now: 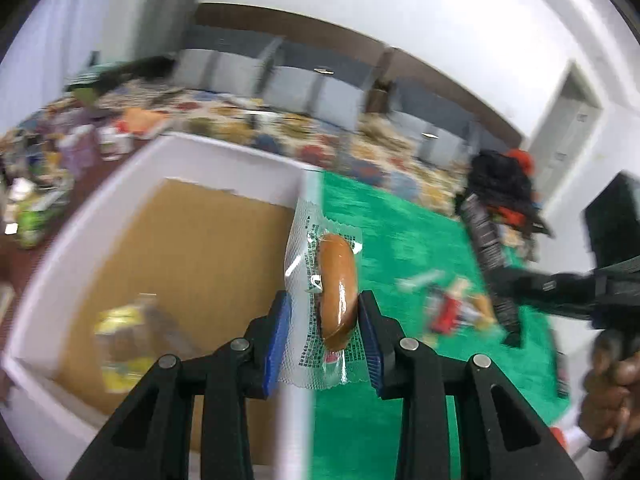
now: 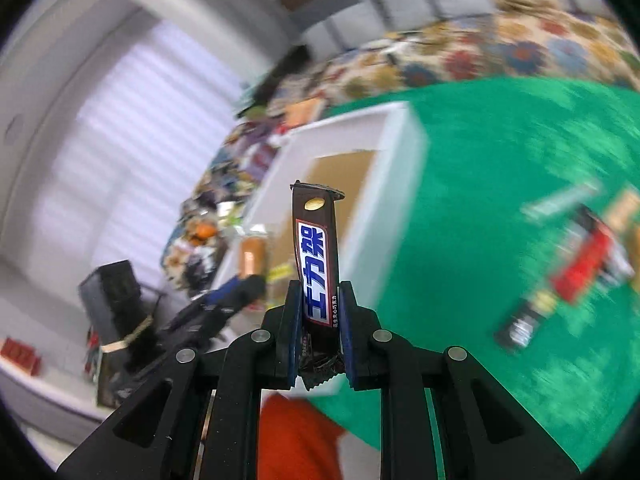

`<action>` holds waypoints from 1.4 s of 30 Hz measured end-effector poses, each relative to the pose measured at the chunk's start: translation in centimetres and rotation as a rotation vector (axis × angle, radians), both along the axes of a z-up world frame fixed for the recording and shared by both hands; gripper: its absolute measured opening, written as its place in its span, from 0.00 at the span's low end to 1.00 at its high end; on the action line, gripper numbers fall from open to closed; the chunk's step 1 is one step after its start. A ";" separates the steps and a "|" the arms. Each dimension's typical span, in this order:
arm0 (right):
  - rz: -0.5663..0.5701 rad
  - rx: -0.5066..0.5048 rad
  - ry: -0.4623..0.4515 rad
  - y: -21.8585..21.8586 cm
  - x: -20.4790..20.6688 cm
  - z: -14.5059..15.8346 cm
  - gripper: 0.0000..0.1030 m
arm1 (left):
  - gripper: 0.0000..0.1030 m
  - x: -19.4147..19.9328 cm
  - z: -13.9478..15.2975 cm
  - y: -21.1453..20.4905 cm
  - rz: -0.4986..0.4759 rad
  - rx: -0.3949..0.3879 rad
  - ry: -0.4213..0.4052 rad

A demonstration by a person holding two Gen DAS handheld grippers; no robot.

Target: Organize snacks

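Note:
My left gripper [image 1: 325, 304] is shut on a sausage in a clear wrapper [image 1: 336, 284] and holds it above the right wall of a white box with a cardboard floor [image 1: 224, 160]. A yellow packet [image 1: 120, 344] lies inside the box. My right gripper [image 2: 319, 290] is shut on a brown chocolate bar [image 2: 318, 256] with blue lettering, held upright above the green cloth [image 2: 500, 160], near the box [image 2: 396, 168]. The left gripper with its sausage [image 2: 252, 260] shows in the right wrist view. The right gripper holding its bar [image 1: 486, 236] shows in the left wrist view.
Several loose snacks [image 1: 448, 308] lie on the green cloth [image 1: 400, 232] to the right of the box; they also show in the right wrist view [image 2: 580, 264]. A patterned carpet [image 1: 360, 140] with many scattered goods [image 1: 60, 160] lies beyond.

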State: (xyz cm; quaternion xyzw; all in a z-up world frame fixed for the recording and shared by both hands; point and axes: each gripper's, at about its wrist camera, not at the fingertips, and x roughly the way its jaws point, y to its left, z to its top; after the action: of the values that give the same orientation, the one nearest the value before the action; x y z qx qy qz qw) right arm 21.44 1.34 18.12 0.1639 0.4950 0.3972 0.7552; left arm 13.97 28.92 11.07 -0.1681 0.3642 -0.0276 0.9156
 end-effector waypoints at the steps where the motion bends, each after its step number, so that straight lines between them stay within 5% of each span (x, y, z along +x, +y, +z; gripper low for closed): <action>1: 0.015 0.003 -0.005 1.4 0.0 0.0 0.17 | 0.34 0.0 -0.3 1.6 0.034 0.024 0.013; 3: 0.048 0.010 0.001 5.7 0.0 -0.5 0.18 | 0.40 -0.2 -1.7 4.0 0.088 0.097 0.049; 5: 0.058 0.000 0.008 8.3 0.0 -1.6 0.28 | 0.59 -0.6 -3.3 5.6 0.156 0.164 0.102; 7: 0.034 -0.038 0.005 9.1 -0.5 -3.1 0.54 | 0.71 -0.9 -5.5 7.1 0.222 0.182 0.162; 10: -0.006 -0.070 -0.026 7.5 -0.6 -4.7 0.58 | 0.74 -2.3 -7.3 7.5 0.259 0.158 0.174; 15: -0.087 -0.331 -0.190 -0.2 -1.9 -9.0 0.62 | 0.76 -3.3 -7.2 2.6 0.194 0.113 0.112; 19: -0.194 -0.592 -0.305 -9.8 -3.6 -14.5 0.63 | 0.86 -3.8 -4.3 -4.9 0.047 0.087 0.011; 22: -0.309 -0.712 -0.317 -18.7 -5.1 -18.1 0.63 | 1.00 -3.6 -3.4 -11.8 -0.075 0.099 -0.046; 25: -0.429 -0.773 -0.305 -25.5 -5.7 -19.8 0.63 | 1.00 -1.3 -5.2 -18.4 -0.156 0.148 -0.004; 30: -0.607 -0.760 -0.249 -33.7 -4.8 -20.4 0.63 | 1.00 3.2 -12.4 -25.4 -0.191 0.222 0.129; 36: -0.623 -0.768 -0.256 -35.7 -3.8 -20.9 0.69 | 0.99 7.3 -19.4 -26.6 -0.155 0.216 0.238; 38: -0.621 -0.753 -0.247 -36.0 -3.9 -20.8 0.71 | 0.98 7.6 -20.0 -27.1 -0.148 0.293 0.213; 42: -0.649 -0.693 -0.198 -37.1 -3.5 -21.2 0.79 | 1.00 7.9 -20.5 -27.5 -0.180 0.321 0.198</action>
State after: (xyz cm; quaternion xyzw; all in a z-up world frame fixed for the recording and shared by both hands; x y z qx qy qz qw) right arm 17.97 -35.75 -3.10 0.0101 0.4473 -0.0332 0.8937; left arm 21.88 1.47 -9.40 0.0111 0.4658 -0.0344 0.8842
